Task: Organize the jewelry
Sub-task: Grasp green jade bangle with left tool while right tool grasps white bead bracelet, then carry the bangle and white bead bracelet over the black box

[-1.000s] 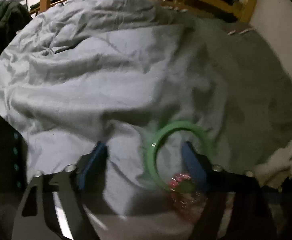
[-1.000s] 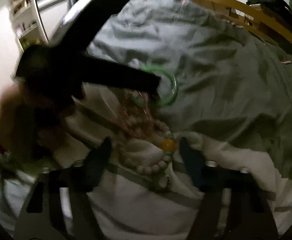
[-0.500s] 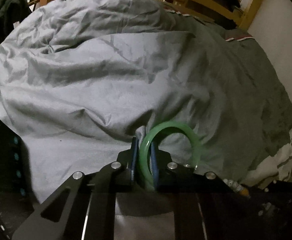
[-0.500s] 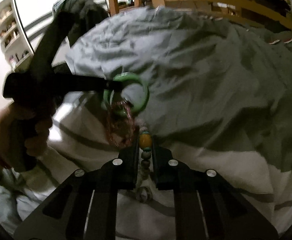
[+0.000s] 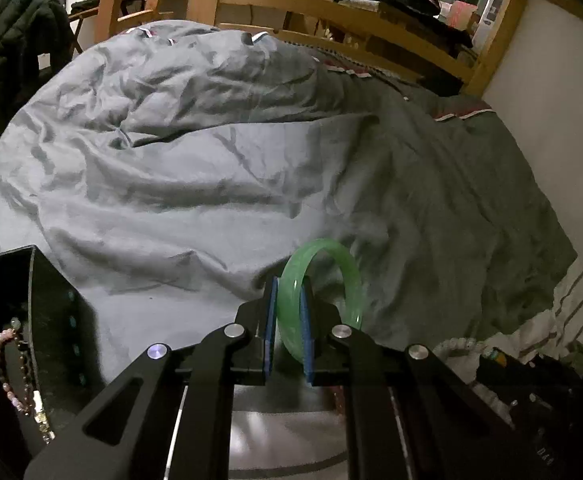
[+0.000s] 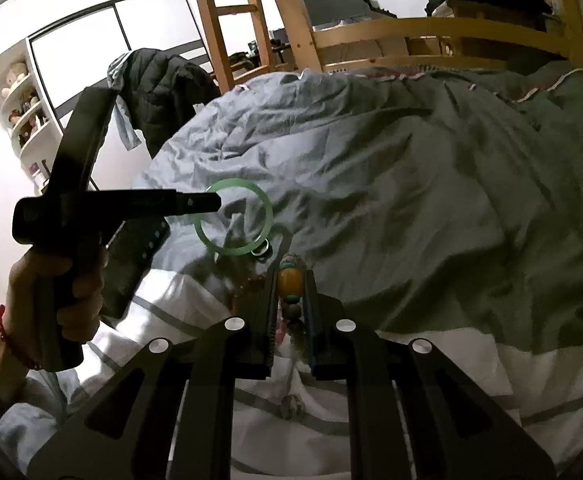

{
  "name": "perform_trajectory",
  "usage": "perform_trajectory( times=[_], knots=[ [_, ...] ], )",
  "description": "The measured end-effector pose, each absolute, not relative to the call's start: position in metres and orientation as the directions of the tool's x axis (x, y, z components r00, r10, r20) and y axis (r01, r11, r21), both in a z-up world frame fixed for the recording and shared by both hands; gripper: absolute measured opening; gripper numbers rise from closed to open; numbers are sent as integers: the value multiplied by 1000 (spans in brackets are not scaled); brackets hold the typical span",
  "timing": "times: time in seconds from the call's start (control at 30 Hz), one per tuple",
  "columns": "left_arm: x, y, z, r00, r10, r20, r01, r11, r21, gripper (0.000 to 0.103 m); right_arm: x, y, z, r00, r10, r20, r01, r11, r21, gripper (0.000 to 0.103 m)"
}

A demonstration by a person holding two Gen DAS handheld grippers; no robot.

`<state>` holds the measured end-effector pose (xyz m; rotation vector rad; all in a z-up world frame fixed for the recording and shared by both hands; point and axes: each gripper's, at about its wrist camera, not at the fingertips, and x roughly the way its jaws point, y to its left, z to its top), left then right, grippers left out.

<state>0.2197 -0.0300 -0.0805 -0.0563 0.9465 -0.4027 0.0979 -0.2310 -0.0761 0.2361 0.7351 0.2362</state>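
Left wrist view: left claw is pinched on the green bangle, held clear above the grey duvet. Black box is cut off at the left edge; 1 beaded strand is seen inside, the rest is too dark.

Right wrist view: right claw is clamped on the bead string; its lower beads are hidden between the fingers.

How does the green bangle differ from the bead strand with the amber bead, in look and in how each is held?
The green bangle is one smooth rigid ring; the bead strand is many separate beads of mixed colours. The bangle stands upright in the left hand-held gripper, clear of the grey duvet; the strand hangs limp from the right hand-held gripper. Both are clamped between shut jaws.
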Motion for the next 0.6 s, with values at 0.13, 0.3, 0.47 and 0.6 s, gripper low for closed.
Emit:
perform_trajectory(
  times=[0.13,0.3,0.47,0.6],
  knots=[
    [215,-27,-71,528,-364,-767,305,924,-229,11,93,-234,-68,732,280,-621,-119,950,289,13],
    [200,-21,-59,530,-369,-764,309,922,-231,11,87,-238,-56,743,259,-617,-96,953,286,13],
    [183,-13,-49,532,-349,-772,298,930,-216,11,81,-238,-46,743,236,-626,-77,960,271,13],
    [170,-5,-39,536,-348,-769,291,931,-219,11,73,-235,-39,737,224,-637,-69,963,259,13]
  ],
)
